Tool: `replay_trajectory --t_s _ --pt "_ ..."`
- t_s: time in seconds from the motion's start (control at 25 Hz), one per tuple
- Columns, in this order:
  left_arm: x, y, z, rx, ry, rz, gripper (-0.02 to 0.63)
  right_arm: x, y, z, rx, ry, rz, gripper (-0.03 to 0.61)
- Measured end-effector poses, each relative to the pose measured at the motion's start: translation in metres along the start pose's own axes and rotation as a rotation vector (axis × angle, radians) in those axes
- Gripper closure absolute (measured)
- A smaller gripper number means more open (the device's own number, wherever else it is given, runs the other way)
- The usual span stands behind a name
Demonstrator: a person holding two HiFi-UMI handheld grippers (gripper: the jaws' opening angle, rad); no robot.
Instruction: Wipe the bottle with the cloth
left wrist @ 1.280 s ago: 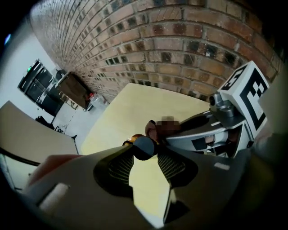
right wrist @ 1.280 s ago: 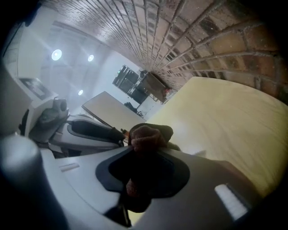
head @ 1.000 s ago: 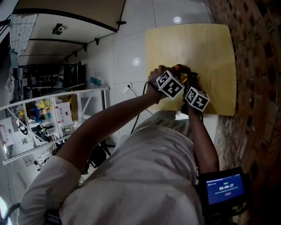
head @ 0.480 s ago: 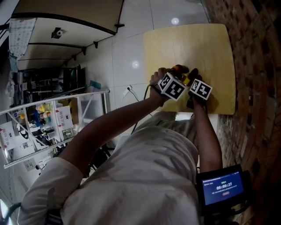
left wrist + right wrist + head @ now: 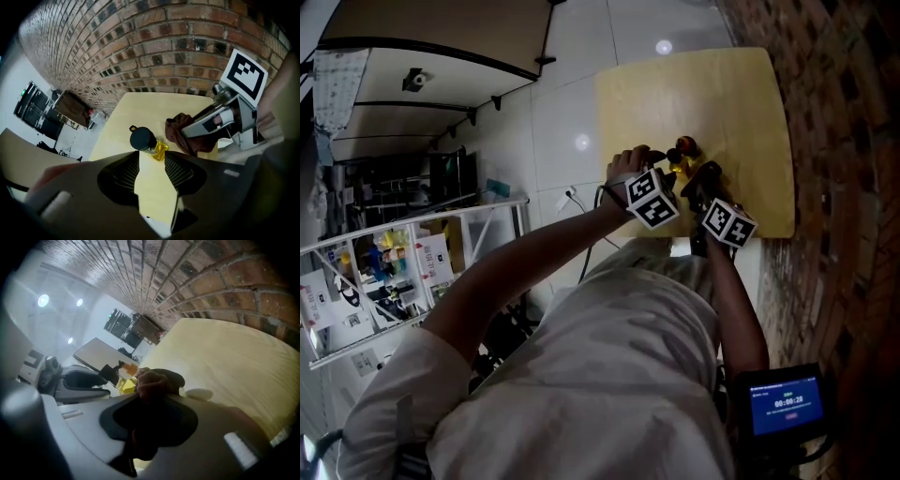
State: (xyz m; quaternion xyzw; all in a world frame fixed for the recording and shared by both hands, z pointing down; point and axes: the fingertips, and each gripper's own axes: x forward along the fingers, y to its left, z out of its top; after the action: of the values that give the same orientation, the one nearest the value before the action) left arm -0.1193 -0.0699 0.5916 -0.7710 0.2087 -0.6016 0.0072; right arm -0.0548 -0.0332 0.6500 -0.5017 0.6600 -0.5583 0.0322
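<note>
Bottle (image 5: 143,139), small, black-capped and filled with yellow liquid, is being pinched at its yellow body by the very tips of the left gripper (image 5: 152,153), whose jaws are being kept partly apart around it. It is being held slightly tilted over the table (image 5: 722,94), about midway between the left and right edges and closer to the near edge than to the far one. Whether its base is resting on the surface cannot be told.

Just beside the bottle, on its right, the dark brown cloth (image 5: 180,136) is being carried by the right gripper (image 5: 152,399). That gripper's jaws are being closed on the cloth, with a crumpled wad being left sticking out past their tips. Whether cloth and bottle are touching cannot be made out.

Both grippers are being held close together above the near half of the table, the left one's marker cube (image 5: 652,199) being turned up toward the head view. The table's right edge is being bordered by a brick wall (image 5: 834,141), and white floor tiles (image 5: 572,75) are being shown past its left edge. A lit display (image 5: 783,405) is being worn on the right forearm.
</note>
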Motion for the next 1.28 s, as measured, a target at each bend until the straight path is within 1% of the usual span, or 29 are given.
replay_trajectory --t_s 0.08,0.12,0.2,0.28,0.36,0.44,0.52,0.6,0.64,0.76,0.8,0.84,0.92,0.96,1.04,1.08,1.12,1.16,1.2,1.28 --pt "0.0 0.006 -0.003 0.069 -0.014 0.014 0.425 0.002 0.007 0.0 -0.034 0.005 0.022 0.497" --pt "-0.001 0.009 -0.003 0.125 -0.032 0.02 0.423 0.003 0.008 0.0 -0.044 0.006 0.029 0.497" --pt "-0.003 0.016 -0.003 0.269 -0.077 0.027 0.425 0.004 0.005 0.002 -0.045 0.006 0.027 0.497" --pt "-0.002 0.023 -0.005 0.415 -0.102 0.026 0.426 0.004 0.0 0.006 -0.036 0.001 0.02 0.496" --pt "0.002 0.028 -0.008 0.53 -0.102 0.01 0.426 0.002 -0.005 0.01 -0.031 -0.006 0.013 0.495" --pt "0.006 0.033 -0.009 0.627 -0.097 -0.005 0.425 0.001 -0.009 0.013 -0.029 -0.012 0.009 0.496" --pt "0.009 0.038 -0.009 0.743 -0.102 -0.003 0.422 -0.001 -0.011 0.012 -0.027 -0.012 0.006 0.496" --pt "0.011 0.041 -0.006 0.913 -0.121 0.018 0.42 -0.002 -0.014 0.009 -0.023 -0.01 0.001 0.495" --pt "0.012 0.041 -0.004 1.024 -0.136 0.039 0.416 -0.003 -0.017 0.007 -0.02 -0.008 -0.004 0.495" --pt "0.015 0.034 0.005 1.396 -0.206 0.107 0.381 -0.006 -0.028 0.0 -0.009 -0.003 -0.026 0.495" --pt "0.016 0.03 0.006 1.49 -0.232 0.108 0.366 -0.007 -0.03 -0.002 -0.004 -0.001 -0.032 0.495" --pt "0.017 0.025 0.006 1.552 -0.254 0.09 0.359 -0.008 -0.032 -0.004 -0.001 0.0 -0.037 0.495" --pt "0.016 0.013 0.005 1.595 -0.291 0.013 0.353 -0.01 -0.035 -0.009 0.002 0.006 -0.044 0.495" --pt "0.017 0.009 0.004 1.62 -0.304 -0.013 0.353 -0.011 -0.036 -0.011 0.003 0.007 -0.047 0.495" --pt "0.025 0.006 0.001 1.715 -0.309 -0.018 0.355 -0.012 -0.04 -0.013 0.007 0.004 -0.052 0.495" --pt "0.029 0.005 -0.002 1.751 -0.307 -0.026 0.372 -0.013 -0.042 -0.013 0.01 0.001 -0.056 0.495" --pt "0.031 0.002 -0.004 1.76 -0.302 -0.049 0.394 -0.013 -0.043 -0.013 0.013 -0.001 -0.059 0.495" --pt "0.031 -0.001 -0.005 1.737 -0.294 -0.083 0.41 -0.014 -0.045 -0.012 0.015 -0.004 -0.061 0.495" --pt "0.03 -0.003 -0.005 1.69 -0.279 -0.114 0.413 -0.015 -0.046 -0.011 0.015 -0.007 -0.063 0.495" --pt "0.033 -0.001 -0.002 1.57 -0.231 -0.129 0.421 -0.018 -0.046 -0.01 0.008 -0.013 -0.062 0.495"
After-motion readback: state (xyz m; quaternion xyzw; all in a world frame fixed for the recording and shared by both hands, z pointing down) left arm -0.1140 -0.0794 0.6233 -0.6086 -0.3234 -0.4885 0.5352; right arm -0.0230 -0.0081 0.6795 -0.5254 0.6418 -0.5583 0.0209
